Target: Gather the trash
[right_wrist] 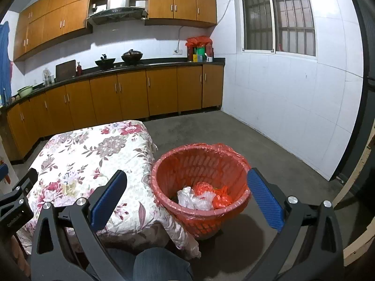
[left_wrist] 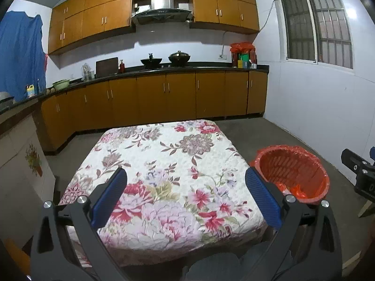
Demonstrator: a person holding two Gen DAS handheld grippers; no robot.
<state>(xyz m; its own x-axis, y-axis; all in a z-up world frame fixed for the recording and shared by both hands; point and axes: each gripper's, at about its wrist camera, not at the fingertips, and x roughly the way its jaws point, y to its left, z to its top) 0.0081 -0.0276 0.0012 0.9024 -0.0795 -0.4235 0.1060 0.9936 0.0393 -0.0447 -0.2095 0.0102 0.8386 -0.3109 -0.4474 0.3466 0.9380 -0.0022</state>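
An orange mesh waste basket (right_wrist: 199,164) lined with an orange bag stands on the floor right of the table. Inside it lie crumpled clear plastic (right_wrist: 194,197) and orange plastic trash (right_wrist: 216,193). My right gripper (right_wrist: 185,187) hangs open in front of the basket, nothing between its blue pads. My left gripper (left_wrist: 186,187) is open above the flowered tablecloth (left_wrist: 164,164), also holding nothing. The same basket (left_wrist: 290,171) shows at the right in the left wrist view. No trash shows on the tablecloth.
The table (right_wrist: 82,159) fills the middle. Brown cabinets and a black counter (left_wrist: 164,70) with pots run along the far wall. Bare concrete floor (right_wrist: 234,128) lies right of the basket up to the white wall. A person's denim-clad knee (right_wrist: 159,264) sits low in view.
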